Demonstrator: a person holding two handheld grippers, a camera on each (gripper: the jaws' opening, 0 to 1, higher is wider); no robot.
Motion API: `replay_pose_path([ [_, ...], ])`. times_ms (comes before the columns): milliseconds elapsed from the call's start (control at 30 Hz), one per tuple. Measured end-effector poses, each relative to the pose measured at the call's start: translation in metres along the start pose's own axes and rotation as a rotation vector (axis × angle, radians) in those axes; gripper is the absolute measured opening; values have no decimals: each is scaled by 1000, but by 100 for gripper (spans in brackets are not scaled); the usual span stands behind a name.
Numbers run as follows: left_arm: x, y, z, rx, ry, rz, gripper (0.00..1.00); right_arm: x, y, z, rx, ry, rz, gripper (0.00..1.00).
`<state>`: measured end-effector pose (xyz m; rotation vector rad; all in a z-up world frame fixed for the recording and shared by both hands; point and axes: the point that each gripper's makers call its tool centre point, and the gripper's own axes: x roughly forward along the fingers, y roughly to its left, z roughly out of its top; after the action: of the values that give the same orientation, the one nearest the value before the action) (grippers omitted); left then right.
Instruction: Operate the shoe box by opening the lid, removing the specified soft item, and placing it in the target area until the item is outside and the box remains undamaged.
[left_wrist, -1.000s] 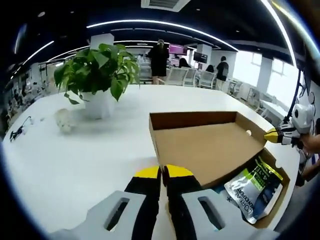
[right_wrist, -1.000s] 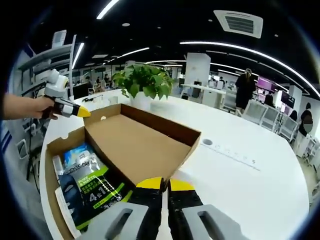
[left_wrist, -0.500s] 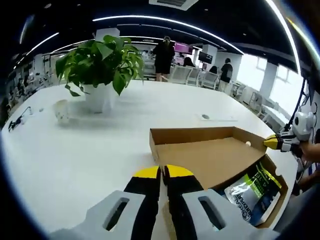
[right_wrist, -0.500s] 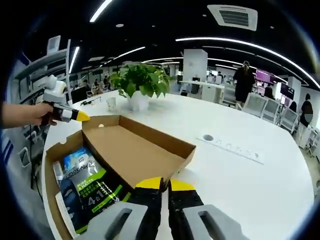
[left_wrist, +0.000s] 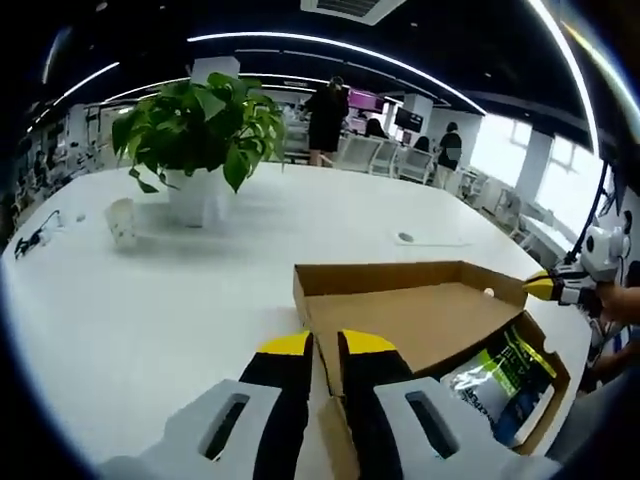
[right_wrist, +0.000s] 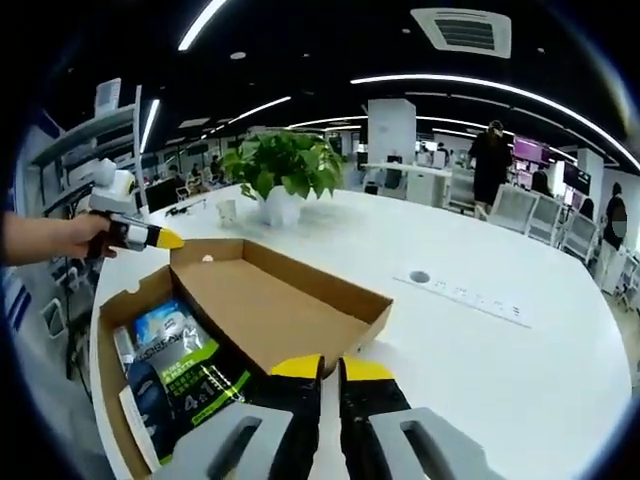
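A cardboard shoe box (right_wrist: 130, 330) sits at the corner of a white table (right_wrist: 520, 370), its lid (right_wrist: 285, 305) folded back and lying open toward the table's middle. Inside the box base lies a soft blue, green and black packet (right_wrist: 180, 375), printed "4 in 1"; it remains within the box walls. In the left gripper view the same lid (left_wrist: 410, 315) spreads ahead of the left gripper (left_wrist: 326, 346), and the packet (left_wrist: 495, 375) shows at lower right. The left gripper's yellow-tipped jaws stand slightly parted, a narrow gap between them, one lid corner edge rising just at that gap; whether they pinch it cannot be told. The right gripper (right_wrist: 331, 368) hangs at the lid's near edge, jaws nearly together with a thin slit, holding nothing visibly. Beyond the lid the tabletop runs broad and bare to a potted plant (left_wrist: 195, 140) and a small cup (left_wrist: 121, 219), both well apart from the box
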<state>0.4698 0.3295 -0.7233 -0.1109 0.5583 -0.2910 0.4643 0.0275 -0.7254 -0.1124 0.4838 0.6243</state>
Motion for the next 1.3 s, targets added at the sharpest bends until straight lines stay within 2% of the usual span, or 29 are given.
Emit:
replay_pose_path([
  [200, -9, -6, -3, 6, 10, -20, 14, -12, 13, -1, -12, 9, 52, 13],
  [367, -18, -17, -2, 26, 2, -29, 24, -23, 26, -1, -30, 15, 83, 18],
  [467, -22, -22, 0, 43, -7, -38, 19, -28, 33, -3, -40, 20, 96, 21],
  [600, -25, -36, 2, 50, -15, -62, 22, -34, 42, -5, -35, 23, 117, 25],
  [800, -22, -55, -5, 99, 12, -96, 23, -43, 57, -12, -31, 36, 149, 30],
  [933, -19, -68, -19, 110, 72, -124, 25, -48, 66, -18, -26, 42, 170, 33],
  [1000, -17, -75, -31, 108, 129, -147, 25, -51, 70, -20, -27, 46, 176, 34],
  [1100, -13, -80, -40, 113, 159, -152, 24, -54, 72, -21, -31, 34, 170, 36],
  [1300, -6, -91, -59, 90, 250, -183, 32, -60, 80, -24, -22, 35, 179, 39],
])
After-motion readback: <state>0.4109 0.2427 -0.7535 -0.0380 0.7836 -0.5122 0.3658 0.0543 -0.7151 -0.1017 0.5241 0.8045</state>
